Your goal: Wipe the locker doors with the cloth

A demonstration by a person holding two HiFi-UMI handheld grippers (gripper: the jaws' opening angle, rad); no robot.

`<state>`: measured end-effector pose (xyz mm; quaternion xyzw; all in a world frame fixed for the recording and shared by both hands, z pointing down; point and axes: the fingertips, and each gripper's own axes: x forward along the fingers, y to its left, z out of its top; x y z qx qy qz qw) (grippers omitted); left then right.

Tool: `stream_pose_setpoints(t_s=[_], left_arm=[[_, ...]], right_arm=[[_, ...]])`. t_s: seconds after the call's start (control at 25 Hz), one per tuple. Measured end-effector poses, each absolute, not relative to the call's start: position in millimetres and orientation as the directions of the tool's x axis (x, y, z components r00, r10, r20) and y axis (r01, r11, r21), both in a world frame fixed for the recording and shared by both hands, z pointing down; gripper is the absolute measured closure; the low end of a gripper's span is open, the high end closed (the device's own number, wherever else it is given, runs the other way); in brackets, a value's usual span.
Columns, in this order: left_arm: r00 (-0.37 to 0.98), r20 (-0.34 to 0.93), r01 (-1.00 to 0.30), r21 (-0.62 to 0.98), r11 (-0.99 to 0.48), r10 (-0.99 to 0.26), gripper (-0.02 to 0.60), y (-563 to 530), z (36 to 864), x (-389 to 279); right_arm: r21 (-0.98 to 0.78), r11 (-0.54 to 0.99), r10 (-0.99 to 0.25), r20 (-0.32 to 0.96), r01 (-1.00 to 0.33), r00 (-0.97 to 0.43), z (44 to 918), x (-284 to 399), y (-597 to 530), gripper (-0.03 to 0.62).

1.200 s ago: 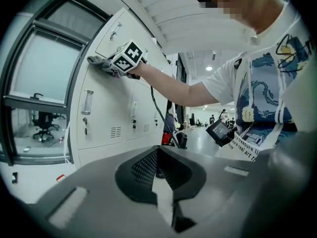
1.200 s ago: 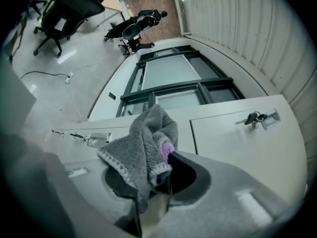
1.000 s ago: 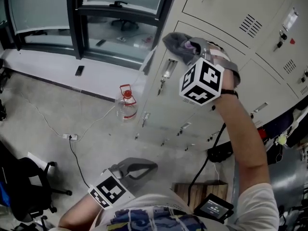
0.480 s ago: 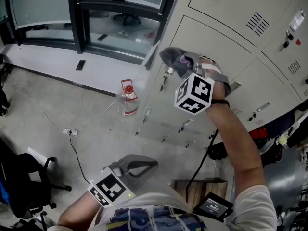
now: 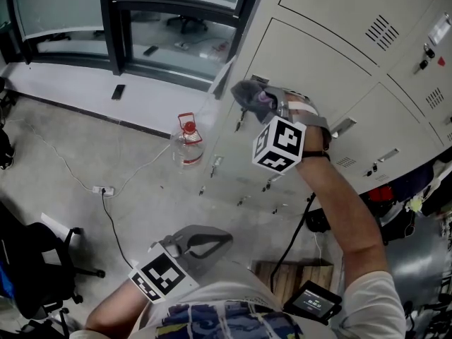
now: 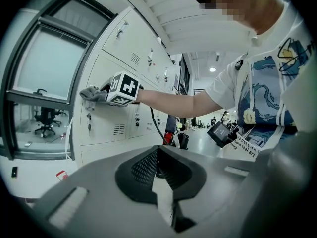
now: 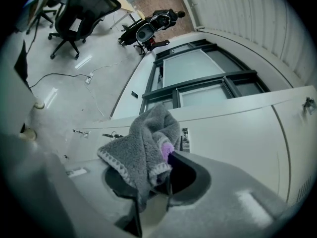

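Observation:
A grey cloth (image 5: pixel 247 93) with a bit of purple in it is pinched in my right gripper (image 5: pixel 258 99) and pressed against a beige locker door (image 5: pixel 311 62). In the right gripper view the cloth (image 7: pixel 141 150) bunches up over the jaws of the right gripper (image 7: pixel 157 178), with the locker door (image 7: pixel 233 133) just beyond it. My left gripper (image 5: pixel 220 241) hangs low by the person's body, shut with nothing in it. The left gripper view looks over the left gripper (image 6: pixel 162 185) towards the cloth (image 6: pixel 90 93) on the lockers.
A water bottle (image 5: pixel 188 149) with a red cap stands on the floor by the lockers. A power strip (image 5: pixel 102 191) with cables lies to the left, near a black office chair (image 5: pixel 35 267). A small screen (image 5: pixel 313 302) hangs at the person's waist. Keys (image 5: pixel 241 123) stick out of lower doors.
My right gripper has slid the cloth down and a little to the left along the locker door. The left gripper has stayed where it was.

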<state>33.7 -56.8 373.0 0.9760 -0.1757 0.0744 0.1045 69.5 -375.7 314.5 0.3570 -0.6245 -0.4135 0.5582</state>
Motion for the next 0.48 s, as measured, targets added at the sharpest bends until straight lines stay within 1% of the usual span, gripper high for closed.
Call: stream_pose_setpoints(t_s=[0.28, 0.48], left_arm=[[0.925, 0.19, -0.364, 0.184, -0.913, -0.33, 0.578, -57, 375, 33], [0.925, 0.191, -0.362, 0.181, -0.914, -0.328, 0.578, -54, 374, 36]], right_arm=[[0.889, 0.457, -0.881, 0.454, 0.008, -0.13, 339, 68, -376, 0.493], [0.885, 0.466, -0.874, 0.46, -0.004, -0.16, 342, 69, -372, 0.492]])
